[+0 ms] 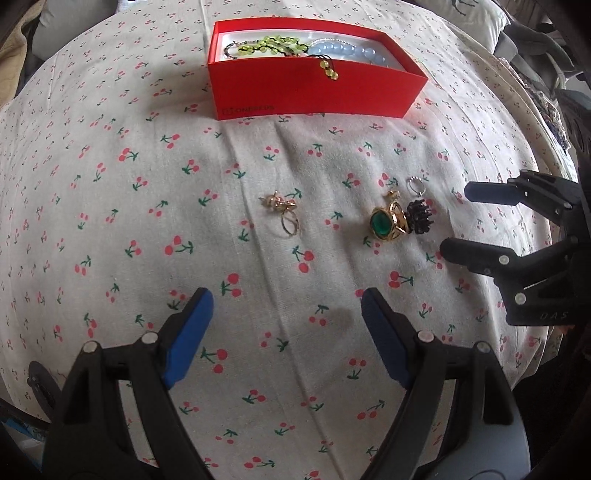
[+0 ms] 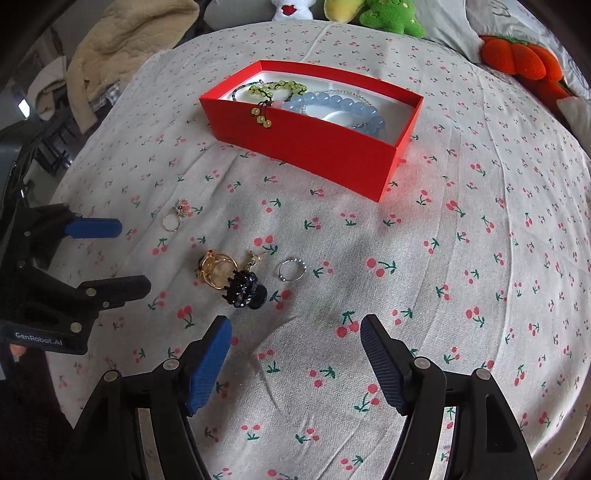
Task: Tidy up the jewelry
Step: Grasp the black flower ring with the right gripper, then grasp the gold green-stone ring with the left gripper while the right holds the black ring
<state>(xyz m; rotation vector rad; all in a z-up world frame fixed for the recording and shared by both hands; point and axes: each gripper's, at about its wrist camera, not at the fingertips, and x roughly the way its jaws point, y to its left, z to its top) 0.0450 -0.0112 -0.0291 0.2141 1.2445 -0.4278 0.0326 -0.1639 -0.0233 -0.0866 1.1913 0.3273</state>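
- The left gripper (image 1: 286, 332) hangs over the cherry-print cloth (image 1: 110, 221), jaws spread wide with nothing between them; its base is cut off at the bottom edge of its own view.
- The right gripper (image 2: 295, 363) is likewise spread and empty, over bare cloth; in the left view it enters at 3 o'clock, partly cut off by the frame.
- The red box (image 2: 314, 147) sits at 12 o'clock in both views, open, holding a green bead string (image 2: 279, 88) and blue beads (image 2: 340, 105); a few green beads dangle over its near wall. The box floor is mostly hidden by the wall in the left view.
- Loose on the cloth, well apart from the box: a gold ring with a green stone (image 1: 386, 225), touching a black spiky piece (image 1: 421, 218).
- A silver ring (image 2: 291, 269) lies just beside them, toward 3 o'clock in the right view.
- A small gold ornament (image 2: 253, 260) behind the cluster is too small to identify.
- A thin ring with a charm (image 1: 286, 216) lies alone, apart from the cluster.
- Plush toys (image 2: 391, 14) at 12 o'clock in the right view are cut off by the frame.
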